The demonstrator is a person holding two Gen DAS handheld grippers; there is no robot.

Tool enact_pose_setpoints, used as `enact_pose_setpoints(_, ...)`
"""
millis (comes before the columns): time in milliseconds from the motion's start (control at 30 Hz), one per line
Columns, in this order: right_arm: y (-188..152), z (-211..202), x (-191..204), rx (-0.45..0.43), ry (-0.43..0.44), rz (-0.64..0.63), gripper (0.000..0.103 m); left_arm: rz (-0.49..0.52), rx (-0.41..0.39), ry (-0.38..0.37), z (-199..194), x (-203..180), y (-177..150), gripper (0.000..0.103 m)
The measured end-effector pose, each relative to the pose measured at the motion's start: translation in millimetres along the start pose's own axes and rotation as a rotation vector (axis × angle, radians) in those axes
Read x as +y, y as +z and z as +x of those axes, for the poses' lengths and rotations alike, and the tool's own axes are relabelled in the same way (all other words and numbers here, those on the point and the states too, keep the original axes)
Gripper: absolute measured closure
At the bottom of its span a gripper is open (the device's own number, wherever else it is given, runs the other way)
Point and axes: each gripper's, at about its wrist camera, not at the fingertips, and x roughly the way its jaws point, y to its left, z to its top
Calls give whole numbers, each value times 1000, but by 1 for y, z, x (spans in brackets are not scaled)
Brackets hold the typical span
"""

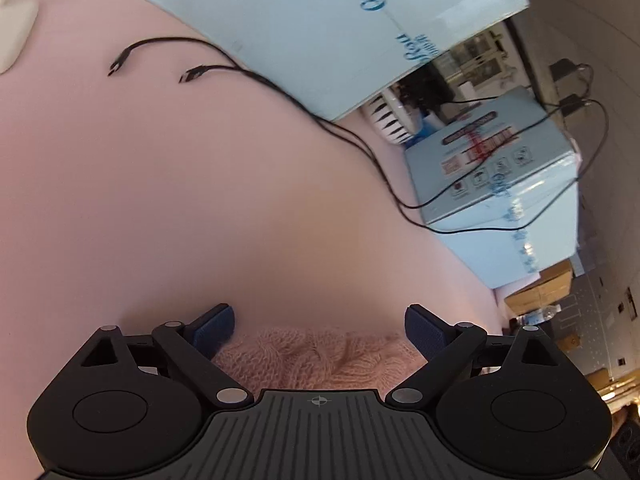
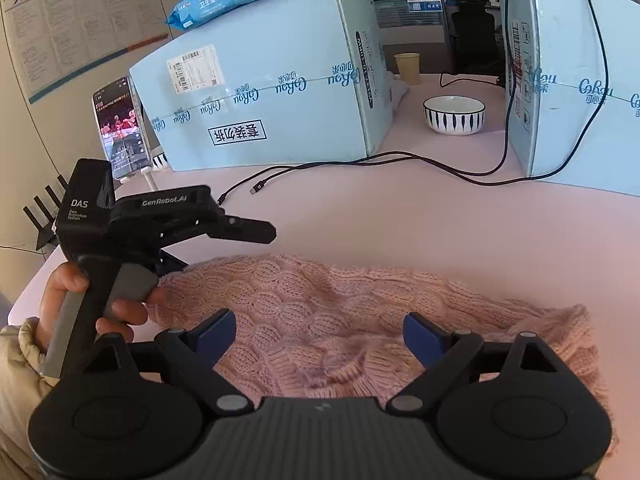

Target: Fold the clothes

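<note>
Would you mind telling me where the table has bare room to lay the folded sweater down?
Free: the pink table strip between the sweater and the black cables. Crowded: beyond the cables, blue boxes and a striped bowl; at the sweater's left end, the left gripper.

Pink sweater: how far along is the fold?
Done: little that shows; the pink sweater lies bunched in a rumpled strip on the pink table, no neat edges. In hand: nothing gripped; the left gripper and right gripper both hang open over the knit. Left: grab the edges, fold and square it up.
</note>
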Motion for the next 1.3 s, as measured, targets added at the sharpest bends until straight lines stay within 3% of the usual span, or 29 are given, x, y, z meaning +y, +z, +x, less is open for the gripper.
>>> enact_pose_setpoints(167, -8, -14, -1, -38, -2, -14, 11, 59, 71, 68, -13, -14, -23, 9)
enact_pose_setpoints(367, -20, -27, -8, -49, -13, -12, 10, 36, 108, 131, -33, -19, -36, 9)
enact_pose_setpoints(500, -25, -34, -15, -53, -31, 6, 10, 11, 49, 172, -51, -25, -33, 9)
enact_pose_setpoints(600, -29, -36, -18, -51, -28, 18, 10, 32, -36, 147, -68, -39, -31, 9)
enact_pose_setpoints(767, -35, -42, -21, -77, -7, 46, 10, 77, -76, 65, -68, -60, -21, 8)
enact_pose_setpoints(867, -39, -61, -29, -197, 67, 73, 9, 135, -42, 31, -60, -67, -13, 8)
enact_pose_setpoints(967, -36, -73, -35, -261, 130, 2, 5, 163, -20, 28, -59, -68, -11, 8)
enact_pose_setpoints(1033, -26, -71, -39, -250, 221, -157, 5, 155, -26, 10, -65, -62, -16, 8)
enact_pose_setpoints(1167, -2, -50, -36, -150, 396, -418, 5, 128, -16, -74, -83, -37, -34, 8)
enact_pose_setpoints(1300, 27, -13, -15, -20, 464, -570, 5, 170, -20, -97, -102, -22, -53, 8)
